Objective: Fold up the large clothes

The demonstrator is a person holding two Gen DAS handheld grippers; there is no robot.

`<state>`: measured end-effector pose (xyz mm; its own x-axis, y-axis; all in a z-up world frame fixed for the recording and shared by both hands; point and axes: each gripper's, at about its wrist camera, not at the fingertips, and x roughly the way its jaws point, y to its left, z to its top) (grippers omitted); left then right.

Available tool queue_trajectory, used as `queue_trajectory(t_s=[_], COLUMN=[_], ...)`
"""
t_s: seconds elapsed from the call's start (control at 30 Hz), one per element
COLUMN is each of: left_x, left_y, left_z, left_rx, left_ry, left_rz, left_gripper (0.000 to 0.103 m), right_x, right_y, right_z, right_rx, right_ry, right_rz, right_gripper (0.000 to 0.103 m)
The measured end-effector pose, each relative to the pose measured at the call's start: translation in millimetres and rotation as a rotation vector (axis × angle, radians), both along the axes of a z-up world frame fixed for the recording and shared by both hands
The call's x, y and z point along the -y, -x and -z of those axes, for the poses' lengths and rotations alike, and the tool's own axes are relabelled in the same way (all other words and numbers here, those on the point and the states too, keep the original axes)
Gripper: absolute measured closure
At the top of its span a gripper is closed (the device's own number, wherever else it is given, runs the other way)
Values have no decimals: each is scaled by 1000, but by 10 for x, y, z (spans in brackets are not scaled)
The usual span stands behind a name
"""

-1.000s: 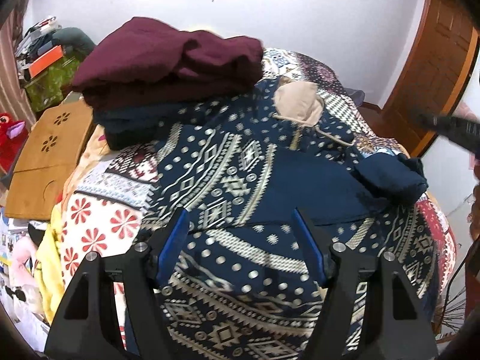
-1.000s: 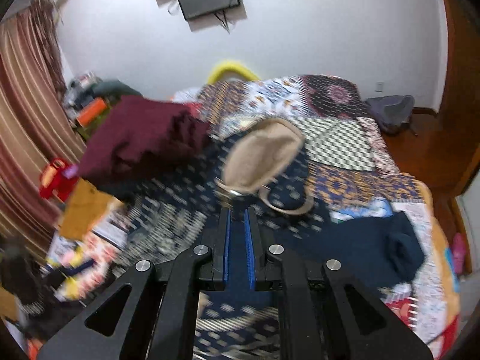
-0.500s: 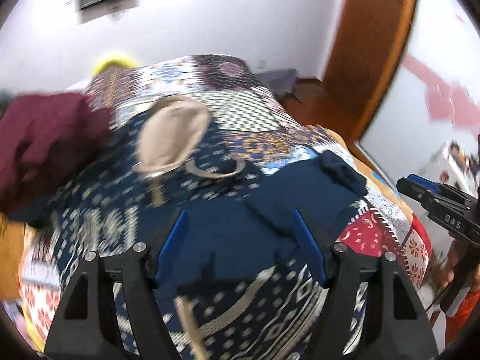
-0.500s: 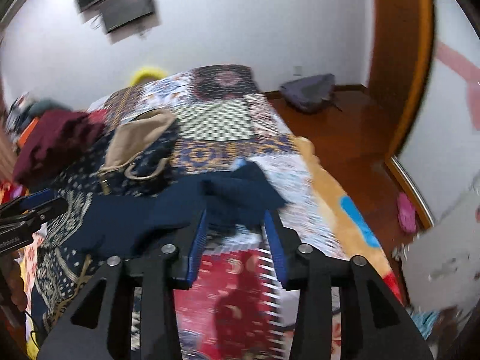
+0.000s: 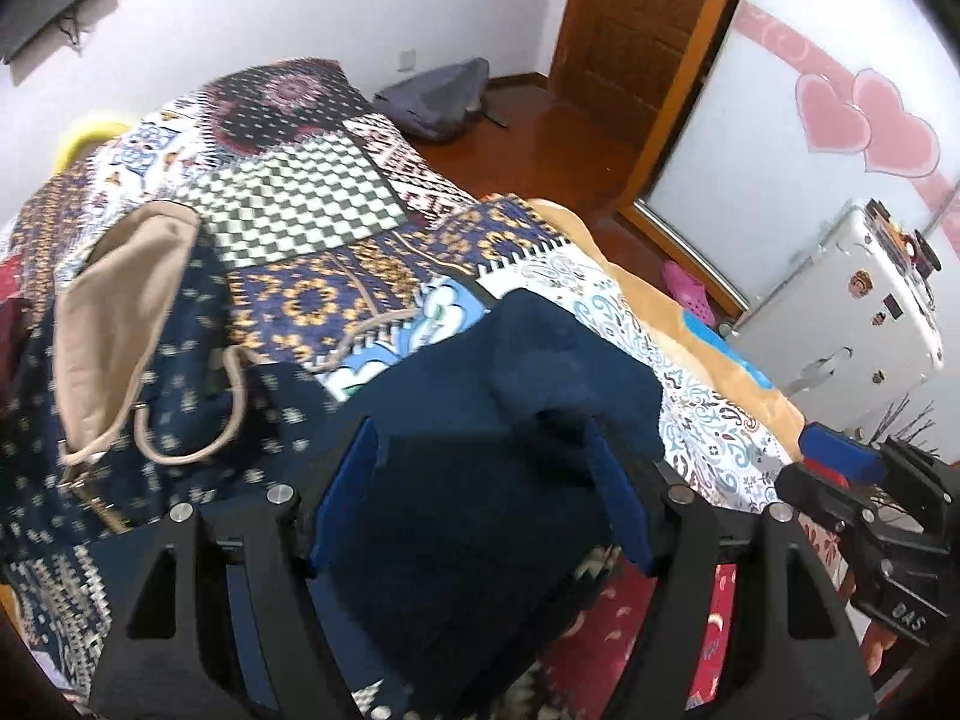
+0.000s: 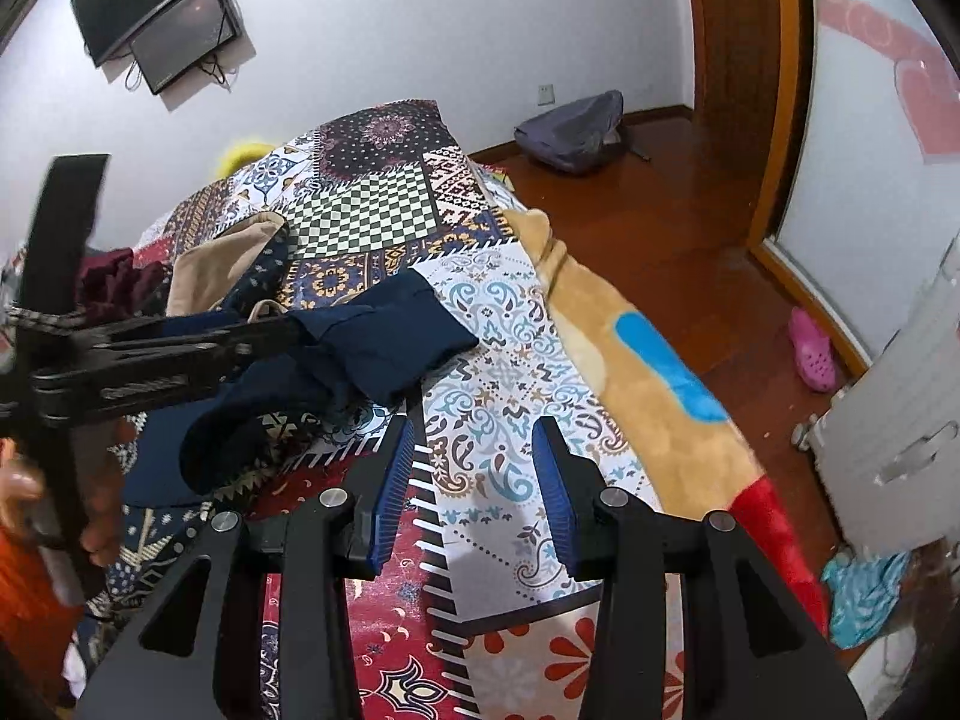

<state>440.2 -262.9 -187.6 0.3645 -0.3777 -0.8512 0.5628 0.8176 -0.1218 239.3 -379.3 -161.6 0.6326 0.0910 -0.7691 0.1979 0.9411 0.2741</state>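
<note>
Two hand-held grippers work over a patchwork-quilted bed point(image 6: 480, 312): the left hand-held gripper point(image 5: 480, 480) has its blue-padded jaws spread wide around the plain navy sleeve of a dark blue patterned hooded garment point(image 5: 516, 372), not visibly pinching it, while the right hand-held gripper point(image 6: 474, 468) hangs open and empty above the quilt beside it. That sleeve's long axis runs from the body on the left out to a cuff pointing toward the bed's right edge. Judging from this, a shallow bite could let the thick fabric slip out and the sleeve flop back unfolded.
</note>
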Motion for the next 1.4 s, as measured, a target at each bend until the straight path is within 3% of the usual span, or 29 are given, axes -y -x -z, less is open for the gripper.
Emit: queue_trajectory(t_s=[0.07,0.13,0.2,0.4,0.53,0.67,0.9,1.0,1.17,1.4], left_x=[49,78,105,226,178,-87,-1121,-1636,-2256,-2675], left_y=[-12,-21,-37,-24,32,46,232,352,479,682], left_z=[73,136,186,311,160,-222,-963,-1045,-773,197], left_rx=[0,-9,-18,-42,30,157,384,423,378,200], left_ry=[-11,-9,-6,9,25,46,94,95,45,-138], left_rz=[0,7,21,52,36,-30,-205,-302,-400,-457], left_gripper=[39,49,67,96,98,98,99,99,99,97], right_x=[25,40,40,14,-21,-80,-319,-493,-814,-1148], right_y=[-11,-17,-12,-7,12,-14,-141,-225,-406,-685], right_z=[37,67,87,115,84,22,-81,-101,-155,101], right_rx=[-5,-3,2,-2,3,13,34,36,50,-80], right_ry=[-17,-30,-33,-51,-48,-27,-22,-3,35,105], right_rz=[6,15,21,13,4,-9,-57,-94,-176,-276], right_gripper=[66,66,66,65,65,65,66,66,65,65])
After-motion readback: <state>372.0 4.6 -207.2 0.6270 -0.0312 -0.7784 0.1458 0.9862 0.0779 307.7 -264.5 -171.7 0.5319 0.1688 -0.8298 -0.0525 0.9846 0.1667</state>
